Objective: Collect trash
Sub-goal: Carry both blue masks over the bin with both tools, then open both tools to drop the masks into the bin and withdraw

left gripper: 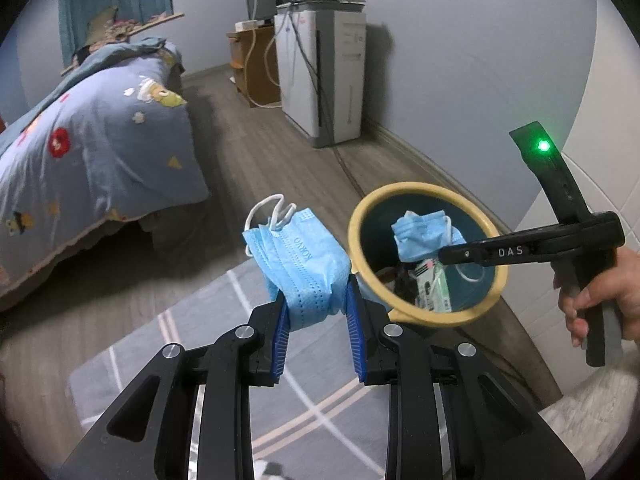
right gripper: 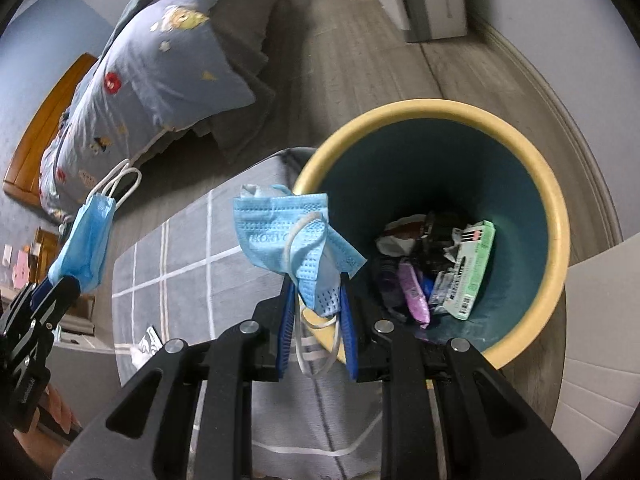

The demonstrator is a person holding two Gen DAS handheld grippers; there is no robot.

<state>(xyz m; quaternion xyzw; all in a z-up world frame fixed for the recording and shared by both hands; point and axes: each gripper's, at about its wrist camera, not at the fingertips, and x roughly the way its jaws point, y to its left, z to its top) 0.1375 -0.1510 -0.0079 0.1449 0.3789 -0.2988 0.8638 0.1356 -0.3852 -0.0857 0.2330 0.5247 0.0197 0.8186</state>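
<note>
Each gripper has a crumpled pale-blue pleated face mask pinched between its blue ribbed pads, apparently so that both pieces of rubbish reach the bin in one trip. The left gripper (left gripper: 316,308) is closed narrowly on the lower fold of the first mask (left gripper: 298,258), whose bulk stands up above the pads with its white ear loops curling off the far top corner; it hangs over the grey rug with pale grid lines (left gripper: 224,344), just left of the bin and not yet over its mouth. The round waste bin with a cream-yellow rim and dark teal inside (right gripper: 558,216) stands on the wood-look floor at the rug's right edge, near the curved skirting, and already holds rubbish, including a green and white carton (right gripper: 472,272) and a purple wrapper (right gripper: 414,296). The right gripper (right gripper: 316,320) is squeezed nearly shut on the second mask (right gripper: 292,240), which in the right wrist view hangs against the bin's near-left rim with one ear loop dangling below the pads; from the left wrist view that mask sits over the bin's opening, so a release there would likely drop it inside. Both grippers tilt steeply down and forward; the right one reaches in from the right, its black handle held in the person's hand (left gripper: 600,300). A bed with a blue cartoon-print quilt (left gripper: 100,152) lies far left.
</note>
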